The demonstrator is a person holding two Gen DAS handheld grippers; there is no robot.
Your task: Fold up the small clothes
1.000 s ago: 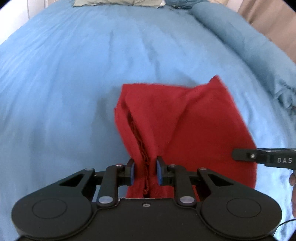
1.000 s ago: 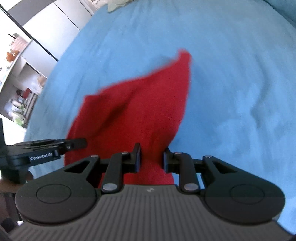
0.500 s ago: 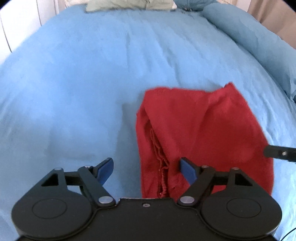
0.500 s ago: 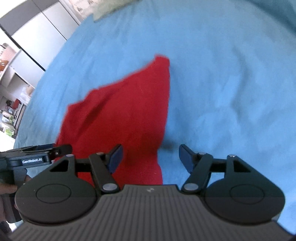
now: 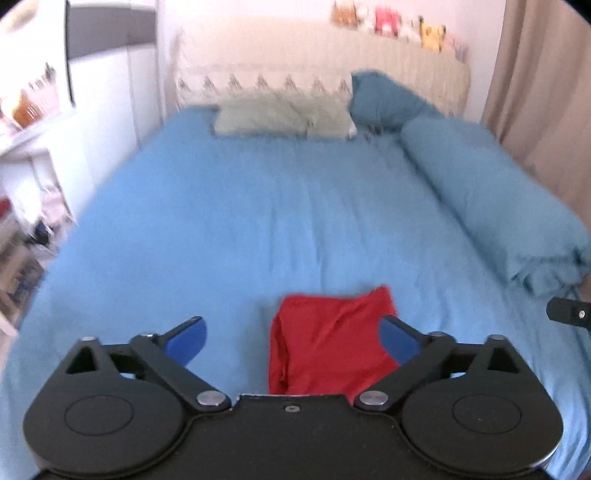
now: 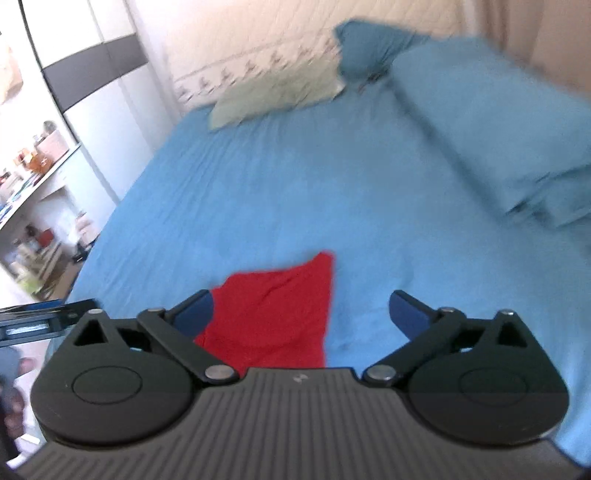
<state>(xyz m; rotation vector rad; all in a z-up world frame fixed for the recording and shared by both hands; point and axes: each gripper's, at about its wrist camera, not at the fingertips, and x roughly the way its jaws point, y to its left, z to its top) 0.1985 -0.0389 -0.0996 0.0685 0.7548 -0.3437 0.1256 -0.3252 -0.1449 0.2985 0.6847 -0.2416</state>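
Left wrist view: a blue bed point(image 5: 258, 221) is shown, with the red garment point(image 5: 328, 343) lying loosely folded at its near edge, just ahead of and below both grippers. Its long axis runs away from them, one corner pointing toward the pillows point(image 5: 284, 114) (right-hand side). The left gripper point(image 5: 291, 338) is nearer over it; the right gripper point(image 6: 301, 312) is offset rightward; both sets of jaws are opening, nothing pinched.

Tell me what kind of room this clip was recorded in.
A bedroom, most likely. A wide bed with a blue sheet fills both views, with a pale pillow against the headboard, soft toys lined up on top of it, and a small red garment lying on the sheet.
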